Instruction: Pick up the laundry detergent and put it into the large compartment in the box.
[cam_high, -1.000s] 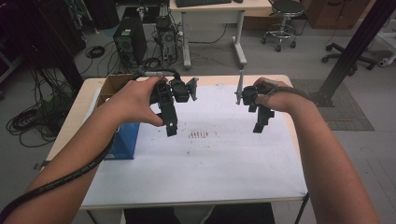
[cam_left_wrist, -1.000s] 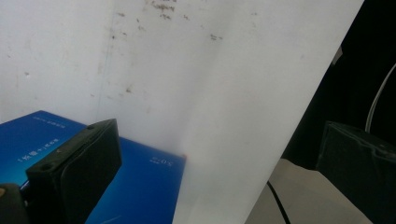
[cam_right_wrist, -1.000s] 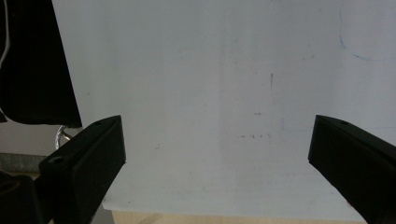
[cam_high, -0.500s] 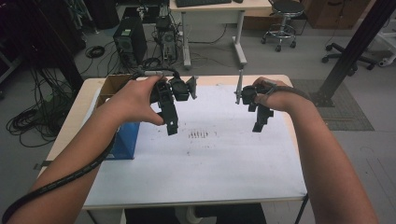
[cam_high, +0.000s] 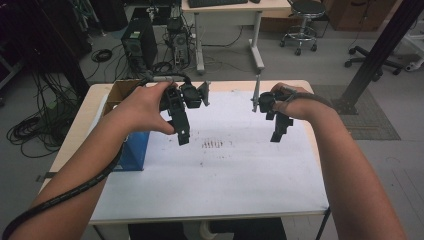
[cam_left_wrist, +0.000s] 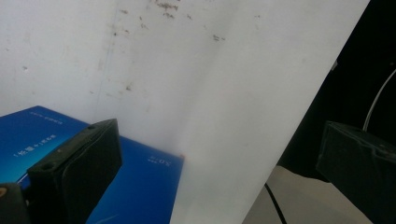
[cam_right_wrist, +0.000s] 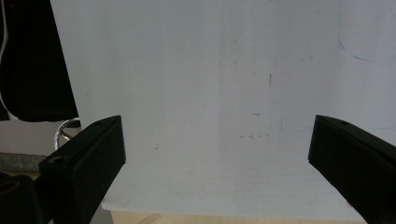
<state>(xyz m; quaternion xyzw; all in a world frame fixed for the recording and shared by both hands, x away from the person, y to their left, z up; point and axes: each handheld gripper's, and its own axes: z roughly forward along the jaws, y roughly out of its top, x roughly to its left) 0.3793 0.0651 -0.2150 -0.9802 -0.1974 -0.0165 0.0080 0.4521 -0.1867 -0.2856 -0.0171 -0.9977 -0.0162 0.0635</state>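
A person's hands hold both grippers above a white sheet (cam_high: 220, 170) that covers the table. My left gripper (cam_high: 182, 135) hangs over the sheet's left half, jaws pointing down at the person's side. In the left gripper view its jaws stand wide apart with nothing between them, over the sheet (cam_left_wrist: 210, 93) and a blue box (cam_left_wrist: 135, 177). My right gripper (cam_high: 278, 134) hovers over the right half. Its jaws in the right gripper view are also wide apart and empty above the sheet (cam_right_wrist: 215, 107).
A blue box (cam_high: 134, 150) lies at the table's left edge beside an open cardboard box (cam_high: 120, 91). A patch of small brown marks (cam_high: 214, 145) sits mid-sheet. Beyond the table are a desk, computer towers (cam_high: 134, 40), cables and office chairs (cam_high: 300, 20).
Both hands have stayed nearly still above the sheet; the left gripper has shifted only slightly.
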